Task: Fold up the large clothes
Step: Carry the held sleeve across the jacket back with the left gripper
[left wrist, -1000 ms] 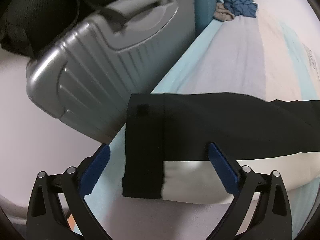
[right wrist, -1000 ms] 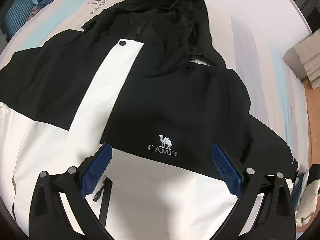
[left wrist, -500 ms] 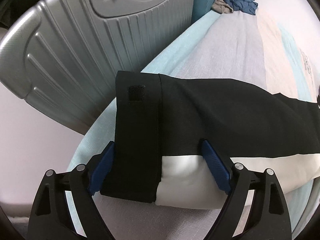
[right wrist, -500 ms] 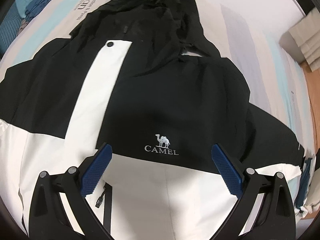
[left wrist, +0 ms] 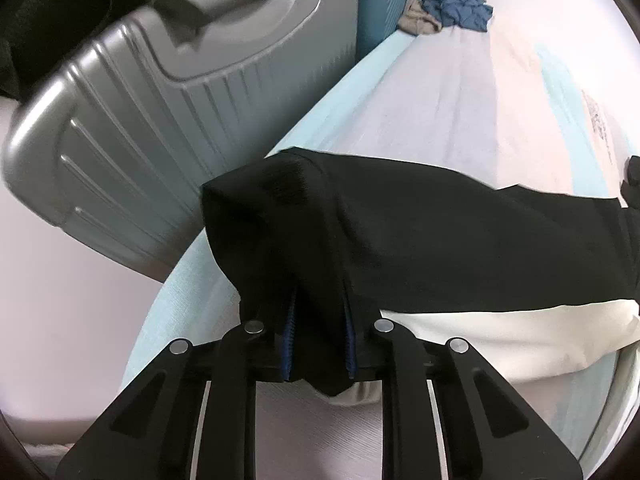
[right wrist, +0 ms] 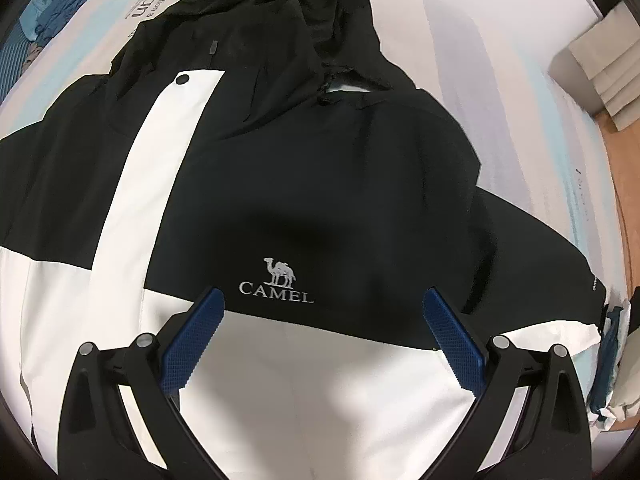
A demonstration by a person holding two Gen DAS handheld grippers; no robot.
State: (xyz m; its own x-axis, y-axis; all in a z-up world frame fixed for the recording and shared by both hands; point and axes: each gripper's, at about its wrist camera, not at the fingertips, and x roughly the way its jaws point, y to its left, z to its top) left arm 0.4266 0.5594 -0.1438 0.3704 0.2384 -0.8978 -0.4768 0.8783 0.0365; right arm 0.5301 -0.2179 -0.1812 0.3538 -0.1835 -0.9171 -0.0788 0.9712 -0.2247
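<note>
Left hand-held gripper (left wrist: 318,344): jaws have just been closing, now pinching the black cuff (left wrist: 276,216), bunched where it lay flat.
Right hand-held gripper (right wrist: 322,340): spread, hovering over the jacket (right wrist: 320,184).
Jacket: flat on the bed (left wrist: 460,92).
Meaning: sleeve fold likely next.
Beside: suitcase (left wrist: 168,120).

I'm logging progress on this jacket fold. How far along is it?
Barely started. Done: the jacket lies spread flat on the bed. In hand: the left gripper has just closed on the black sleeve cuff. Left: every fold; the right gripper hovers open over the chest.
</note>
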